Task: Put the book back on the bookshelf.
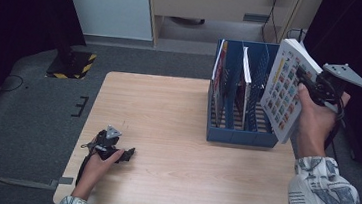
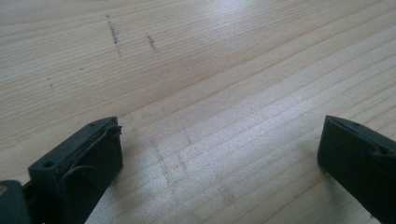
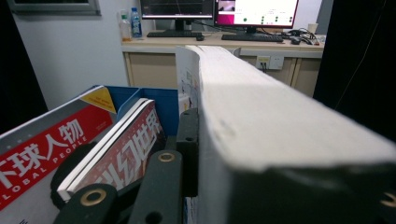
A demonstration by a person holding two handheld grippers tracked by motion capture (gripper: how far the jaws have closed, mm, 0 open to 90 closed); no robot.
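High view: right tool (image 1: 306, 79) clamps thick book (image 1: 286, 92) tilted at rack's (image 1: 238, 136) three o'clock, ready for slotting; left tool (image 1: 124, 154) rests open on desk (image 1: 166, 130).

Pale wood grain runs across the table (image 1: 166, 130), with a few dark scuff marks on it in the left gripper view. The file rack (image 1: 238, 135) is deep blue. The thick book (image 1: 285, 89) shows a white cover tiled with small multicoloured squares and a yellow strip along one edge; its page block is plain white. One magazine (image 3: 42, 149) in the rack is red with white lettering and a yellow corner. The sleeve (image 1: 328, 196) is white with a grey-blue print. Both grippers are black.
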